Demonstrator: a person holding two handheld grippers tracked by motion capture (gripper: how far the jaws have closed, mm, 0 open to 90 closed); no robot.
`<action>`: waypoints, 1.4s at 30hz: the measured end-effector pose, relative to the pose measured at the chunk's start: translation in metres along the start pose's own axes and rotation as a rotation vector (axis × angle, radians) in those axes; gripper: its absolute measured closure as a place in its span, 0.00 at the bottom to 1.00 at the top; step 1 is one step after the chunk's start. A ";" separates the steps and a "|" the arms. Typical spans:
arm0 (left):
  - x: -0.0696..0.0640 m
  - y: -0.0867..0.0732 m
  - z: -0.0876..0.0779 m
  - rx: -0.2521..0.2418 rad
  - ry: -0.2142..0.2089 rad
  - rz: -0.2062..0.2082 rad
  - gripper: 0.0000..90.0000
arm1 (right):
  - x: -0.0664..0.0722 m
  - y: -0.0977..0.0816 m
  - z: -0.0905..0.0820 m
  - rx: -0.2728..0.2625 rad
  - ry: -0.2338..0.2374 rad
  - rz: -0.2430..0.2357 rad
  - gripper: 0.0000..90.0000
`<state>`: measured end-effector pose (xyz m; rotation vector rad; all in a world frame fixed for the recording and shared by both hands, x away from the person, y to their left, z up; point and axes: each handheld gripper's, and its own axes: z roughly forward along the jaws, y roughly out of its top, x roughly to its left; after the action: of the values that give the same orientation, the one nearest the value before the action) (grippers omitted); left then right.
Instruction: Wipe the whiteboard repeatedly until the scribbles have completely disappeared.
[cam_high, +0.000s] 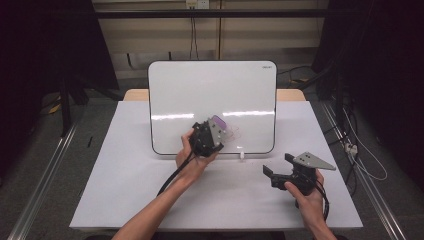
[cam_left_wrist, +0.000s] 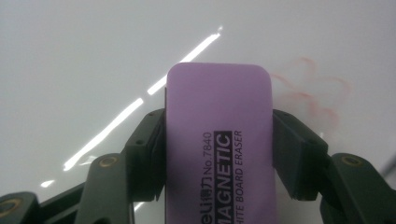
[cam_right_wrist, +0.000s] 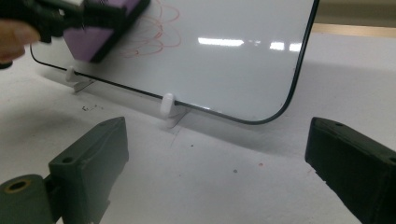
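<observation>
Right now, a white table (cam_high: 150, 195) is carrying an upright whiteboard (cam_high: 210, 90), which is standing on small white clip feet (cam_right_wrist: 167, 105) near the far edge. Against the lower middle of that board the left gripper (cam_high: 212, 134) is pressing a purple eraser (cam_left_wrist: 219, 140), its jaws closing on the eraser's two long sides — a firm hold, judging by how squarely the pads are sitting in the left gripper view. Just beside the eraser, to its right there, faint red scribbles (cam_left_wrist: 317, 93) are showing on the board; in the right gripper view they are looping out from under the eraser's edge.

The right gripper (cam_high: 280, 172) is resting low over the table, well apart from the board, jaws spread wide and holding nothing.

The step in hand looks like wiping — the eraser is touching the board at the edge of the marks. The next move probably calls for sliding the eraser sideways across the red loops while keeping its felt face flat on the surface, with pressure gentle enough that the board is not tipping back on its feet.
</observation>
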<state>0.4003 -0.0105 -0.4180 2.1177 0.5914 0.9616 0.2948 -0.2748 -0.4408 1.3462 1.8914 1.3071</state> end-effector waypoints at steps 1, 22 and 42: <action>-0.007 0.000 0.001 -0.001 -0.002 0.017 0.46 | 0.000 0.000 0.000 0.001 0.000 0.000 0.06; 0.033 0.019 0.006 -0.024 0.050 -0.074 0.46 | -0.001 0.001 0.000 0.000 0.005 0.003 0.06; 0.003 0.026 0.014 -0.016 -0.020 -0.034 0.46 | -0.002 -0.002 -0.002 0.004 0.008 0.005 0.06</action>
<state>0.4156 -0.0305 -0.4032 2.0937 0.6059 0.9221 0.2932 -0.2777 -0.4415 1.3505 1.8976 1.3139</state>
